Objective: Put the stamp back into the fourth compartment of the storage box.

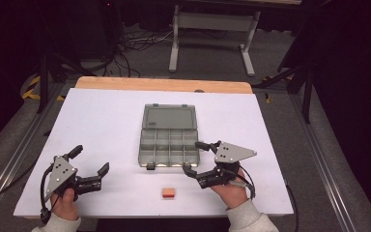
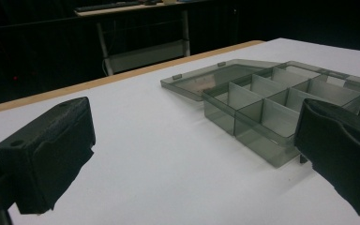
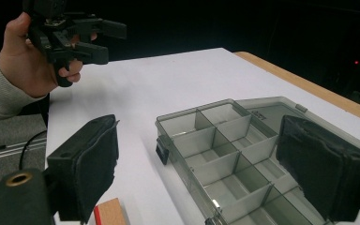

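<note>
Standing apart with nothing between them, the right gripper [image 1: 192, 157] jaws sit at the near right corner of the open compartment box [image 1: 169, 141]: far jaw just beside the box's right wall, near jaw just off its front right corner, no contact I can confirm from the high view. In the right gripper view the same gripper [image 3: 206, 173] looks across the box [image 3: 225, 154], one jaw over the tray's far side, the other over bare table by the front latch [image 3: 161, 151]; compartments in view look empty. Left gripper [image 1: 91, 159] jaws also wide apart, holding nothing, hovering over the near left part of the white table [image 1: 101, 121], well apart from the box. In the left gripper view that gripper [image 2: 192, 159] frames bare table, with the box [image 2: 272, 105] off to the right behind the right-hand jaw. Box lid [image 1: 169, 117] lies flat open on the far side, hinged to the tray, divider grid exposed. Small orange block [image 1: 168, 193] rests on the table near the front edge, between the two hands, near the right gripper but clear of it; its corner shows at the bottom of the right gripper view [image 3: 108, 213]. Right hand [image 1: 232, 189] and left hand [image 1: 64, 200] come in from the near edge, light sleeves at the wrists. Floor beyond the table has cables [image 1: 130, 46] and a white desk frame [image 1: 212, 34].
</note>
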`<control>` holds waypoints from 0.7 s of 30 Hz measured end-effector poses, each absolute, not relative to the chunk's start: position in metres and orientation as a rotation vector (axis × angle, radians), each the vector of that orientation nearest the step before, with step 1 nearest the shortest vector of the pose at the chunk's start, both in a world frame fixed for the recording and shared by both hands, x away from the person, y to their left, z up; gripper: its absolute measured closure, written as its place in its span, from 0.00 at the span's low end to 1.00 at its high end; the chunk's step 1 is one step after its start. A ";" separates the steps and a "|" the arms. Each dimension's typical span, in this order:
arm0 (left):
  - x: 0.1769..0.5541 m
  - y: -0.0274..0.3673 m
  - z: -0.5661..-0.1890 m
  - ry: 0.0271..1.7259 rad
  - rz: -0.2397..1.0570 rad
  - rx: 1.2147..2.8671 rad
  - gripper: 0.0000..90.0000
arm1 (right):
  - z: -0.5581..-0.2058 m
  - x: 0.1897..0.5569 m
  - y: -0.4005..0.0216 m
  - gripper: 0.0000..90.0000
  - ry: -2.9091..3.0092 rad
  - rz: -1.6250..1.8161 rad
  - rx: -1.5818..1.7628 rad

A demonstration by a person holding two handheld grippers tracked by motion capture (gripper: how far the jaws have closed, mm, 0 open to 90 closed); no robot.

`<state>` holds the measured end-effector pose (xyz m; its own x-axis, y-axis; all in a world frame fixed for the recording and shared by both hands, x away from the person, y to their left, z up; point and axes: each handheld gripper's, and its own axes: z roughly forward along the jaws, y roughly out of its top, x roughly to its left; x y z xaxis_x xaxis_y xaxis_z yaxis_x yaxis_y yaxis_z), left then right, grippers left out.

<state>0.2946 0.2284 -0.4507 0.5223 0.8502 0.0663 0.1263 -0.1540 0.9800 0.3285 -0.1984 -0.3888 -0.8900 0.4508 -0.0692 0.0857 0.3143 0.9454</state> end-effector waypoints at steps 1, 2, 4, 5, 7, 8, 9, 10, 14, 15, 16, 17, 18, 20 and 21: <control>0.295 0.228 -0.451 0.848 0.789 1.623 0.00 | -0.389 0.329 -0.197 0.15 2.268 1.593 0.481; 0.295 0.228 -0.451 0.846 0.790 1.624 0.00 | -0.389 0.330 -0.194 0.15 2.272 1.592 0.477; 0.295 0.227 -0.452 0.848 0.789 1.626 0.00 | -0.388 0.331 -0.191 0.15 2.280 1.588 0.472; 0.295 0.227 -0.452 0.848 0.789 1.626 0.00 | -0.388 0.331 -0.191 0.15 2.280 1.588 0.472; 0.295 0.226 -0.452 0.848 0.789 1.632 0.00 | -0.386 0.334 -0.184 0.16 2.298 1.585 0.454; 0.295 0.226 -0.452 0.848 0.789 1.632 0.00 | -0.385 0.334 -0.183 0.16 2.304 1.583 0.449; 0.295 0.226 -0.452 0.847 0.787 1.632 0.00 | -0.385 0.336 -0.181 0.17 2.312 1.576 0.448; 0.295 0.226 -0.452 0.847 0.787 1.632 0.00 | -0.385 0.336 -0.181 0.17 2.312 1.576 0.448; 0.295 0.226 -0.452 0.849 0.786 1.630 0.00 | -0.387 0.339 -0.170 0.17 2.360 1.551 0.433; 0.295 0.226 -0.452 0.850 0.786 1.630 0.00 | -0.387 0.339 -0.167 0.17 2.368 1.549 0.427; 0.295 0.226 -0.452 0.850 0.785 1.629 0.00 | -0.387 0.340 -0.165 0.17 2.375 1.549 0.423; 0.295 0.226 -0.452 0.850 0.786 1.629 0.00 | -0.387 0.340 -0.164 0.17 2.379 1.549 0.417; 0.295 0.227 -0.452 0.851 0.786 1.628 0.00 | -0.387 0.341 -0.161 0.17 2.385 1.545 0.410; 0.295 0.227 -0.452 0.854 0.784 1.623 0.00 | -0.387 0.342 -0.157 0.17 2.395 1.537 0.400; 0.295 0.227 -0.452 0.852 0.789 1.624 0.00 | -0.387 0.342 -0.157 0.17 2.395 1.537 0.400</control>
